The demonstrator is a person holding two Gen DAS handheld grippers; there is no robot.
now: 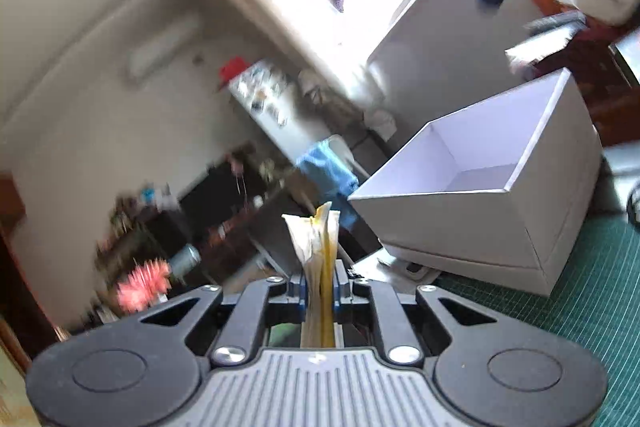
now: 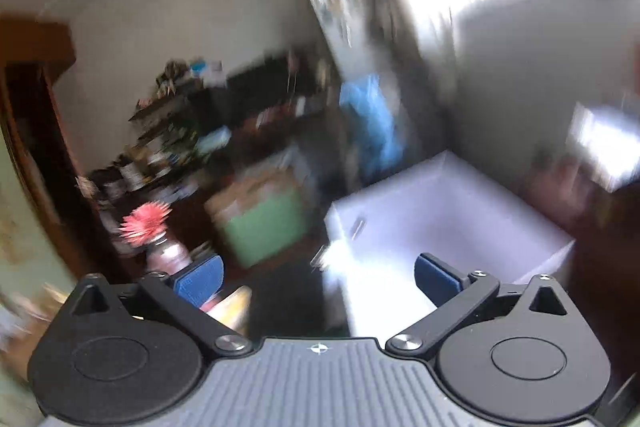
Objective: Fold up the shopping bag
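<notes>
My left gripper [image 1: 320,287] is shut on the folded shopping bag [image 1: 316,247], a thin cream and yellow wad that sticks up edge-on between the blue pads. It is held in the air, left of an open white box [image 1: 480,179]. My right gripper [image 2: 318,275] is open and empty, its blue pads [image 2: 200,277] wide apart, in front of the same white box [image 2: 440,211]. The right wrist view is heavily blurred.
The white box stands on a green cutting mat [image 1: 592,307]. Behind lie a cluttered shelf [image 2: 168,131], a pink spiky object [image 2: 144,223], a blue bag [image 2: 372,119] and a white fridge [image 1: 264,99].
</notes>
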